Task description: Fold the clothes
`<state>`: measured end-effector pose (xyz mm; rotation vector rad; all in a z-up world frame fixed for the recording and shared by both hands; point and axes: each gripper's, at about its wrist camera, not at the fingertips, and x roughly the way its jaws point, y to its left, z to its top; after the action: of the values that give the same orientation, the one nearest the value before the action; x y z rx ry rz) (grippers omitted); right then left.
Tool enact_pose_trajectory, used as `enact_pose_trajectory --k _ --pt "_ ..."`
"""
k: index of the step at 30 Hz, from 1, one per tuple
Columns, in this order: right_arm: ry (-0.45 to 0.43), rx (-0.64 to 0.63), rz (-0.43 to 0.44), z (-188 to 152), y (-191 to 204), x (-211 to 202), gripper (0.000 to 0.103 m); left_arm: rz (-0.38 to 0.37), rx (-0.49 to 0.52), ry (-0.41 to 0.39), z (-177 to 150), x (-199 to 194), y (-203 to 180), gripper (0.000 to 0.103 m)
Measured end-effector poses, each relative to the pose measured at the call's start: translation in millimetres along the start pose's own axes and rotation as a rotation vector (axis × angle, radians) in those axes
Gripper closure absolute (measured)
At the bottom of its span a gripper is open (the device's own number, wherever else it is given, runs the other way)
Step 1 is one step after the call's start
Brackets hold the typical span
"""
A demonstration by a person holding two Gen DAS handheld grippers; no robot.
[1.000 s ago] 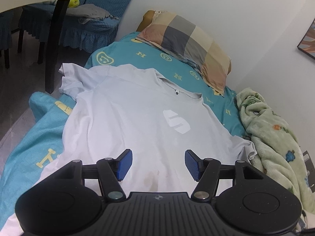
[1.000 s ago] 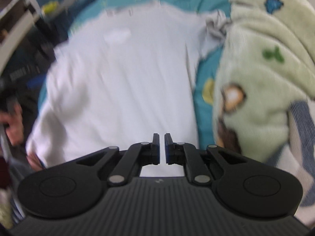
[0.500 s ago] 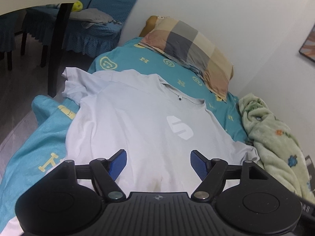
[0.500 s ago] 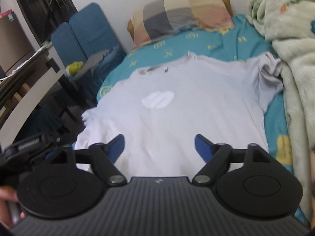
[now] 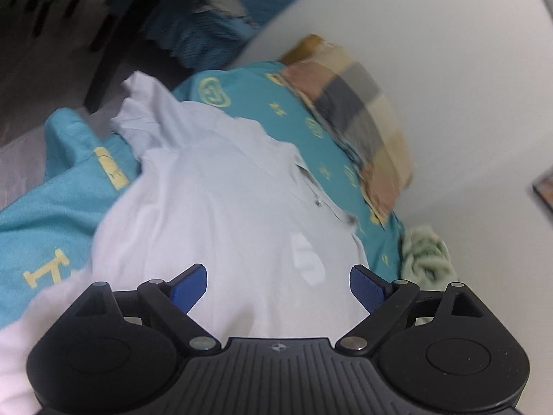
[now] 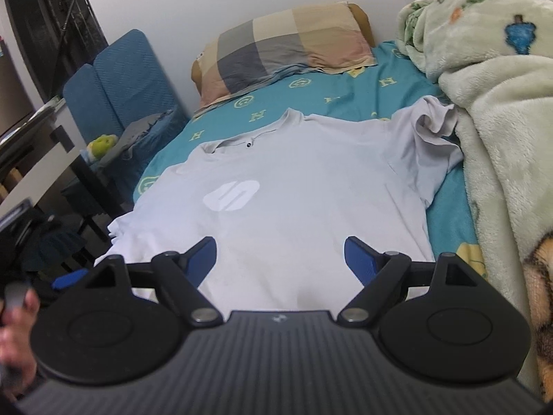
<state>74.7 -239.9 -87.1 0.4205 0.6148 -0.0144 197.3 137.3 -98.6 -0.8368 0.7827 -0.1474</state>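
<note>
Our left gripper (image 5: 278,285) hovers above the lower half of the one white T-shirt (image 5: 221,214), its jaws spread wide and holding nothing; this view is blurred, so we cannot tell whether the blue pads (image 5: 190,285) touch the cloth. Our right gripper (image 6: 280,259) likewise has its jaws released, wide apart and empty, over the hem end of the T-shirt (image 6: 304,186). The shirt lies flat, front up, on the teal bed sheet (image 6: 345,90); its long axis runs from us toward the single checked pillow (image 6: 287,48), collar at the far end, one sleeve to each side; one green fleece blanket (image 6: 497,103) lies along its right, touching the right sleeve.
</note>
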Motion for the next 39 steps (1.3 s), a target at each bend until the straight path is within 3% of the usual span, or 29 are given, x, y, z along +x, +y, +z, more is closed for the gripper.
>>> enact_pose_trajectory --k 6,11,19,23,25,28,30,32,39 --pt "0.051 0.057 0.014 -6 -9 10 0.02 0.094 -0.12 -0.09 57 38 47 0.012" --pt "0.086 0.062 0.018 -9 -9 29 0.02 0.19 -0.163 -0.093 84 69 81 0.019" --pt "0.161 0.039 -0.03 -22 -12 64 0.02 0.195 -0.092 -0.127 113 117 107 0.021" --pt "0.19 0.009 -0.052 -28 -13 78 0.019 0.198 -0.113 -0.151 123 132 125 0.022" --pt "0.18 -0.016 -0.059 -28 -10 81 0.018 0.223 -0.1 -0.172 122 139 128 0.032" --pt "0.161 -0.041 -0.068 -27 -7 84 0.018 0.266 -0.058 -0.197 121 143 123 0.057" --pt "0.154 -0.039 -0.069 -26 -6 84 0.018 0.256 -0.055 -0.212 123 140 121 0.096" --pt "0.154 -0.031 -0.069 -24 -7 84 0.018 0.258 -0.042 -0.227 126 133 114 0.097" --pt "0.117 -0.003 -0.074 -15 -8 74 0.02 0.298 0.31 -0.362 122 94 25 0.097"
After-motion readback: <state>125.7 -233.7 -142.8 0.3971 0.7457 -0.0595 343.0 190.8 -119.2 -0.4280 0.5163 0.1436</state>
